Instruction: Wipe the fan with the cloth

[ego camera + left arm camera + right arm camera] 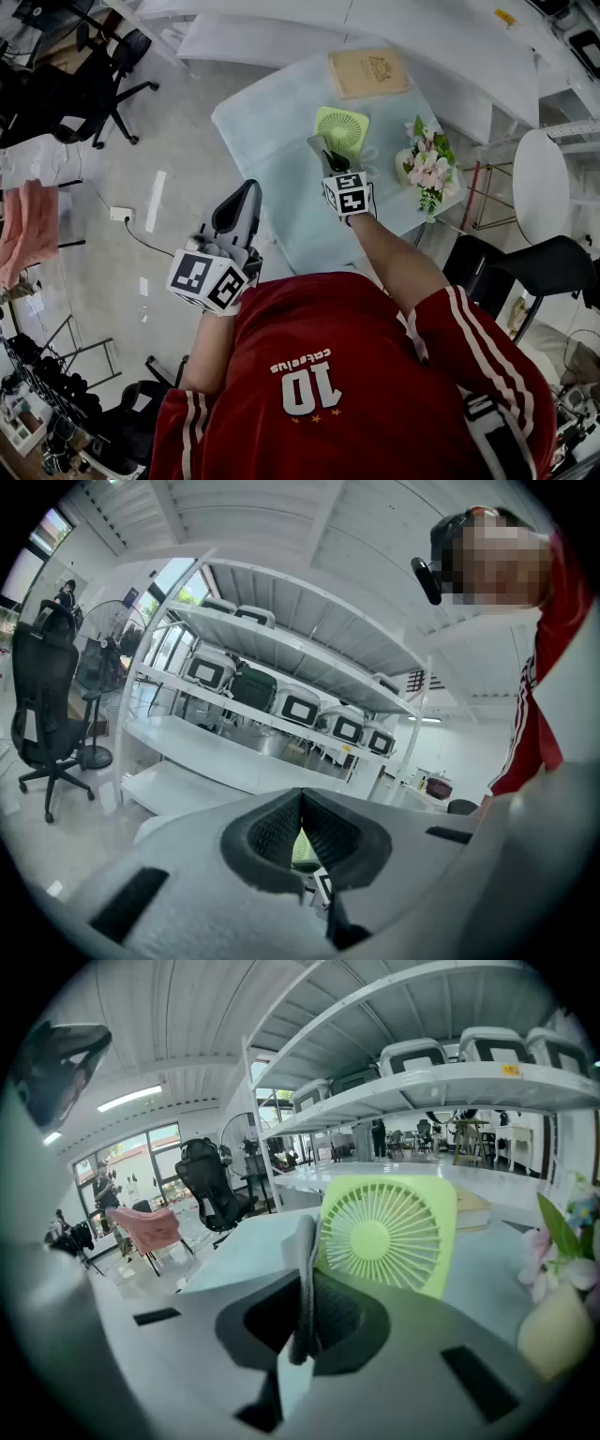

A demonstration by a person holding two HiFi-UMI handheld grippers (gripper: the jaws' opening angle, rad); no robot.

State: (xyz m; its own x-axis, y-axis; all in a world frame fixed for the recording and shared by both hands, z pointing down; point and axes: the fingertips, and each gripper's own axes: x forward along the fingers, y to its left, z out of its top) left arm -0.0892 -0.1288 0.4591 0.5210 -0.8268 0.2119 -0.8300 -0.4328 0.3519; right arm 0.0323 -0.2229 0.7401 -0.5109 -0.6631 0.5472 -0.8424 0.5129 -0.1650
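We note the right gripper [305, 1293] with its jaws clenched on a thin grey cloth [304, 1237] that sticks up between them. The green fan [386, 1232] stands on the desk [272, 141] just beyond those jaws, slightly right, facing them. The left gripper [300, 808] has its jaws pressed together on nothing, and the desk edge lies ahead of them.

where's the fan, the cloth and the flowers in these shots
fan [372, 1238], right gripper view, on its centre hub
cloth [305, 1271], right gripper view, on its upright grey fold
flowers [425, 170], head view, on the pink blooms
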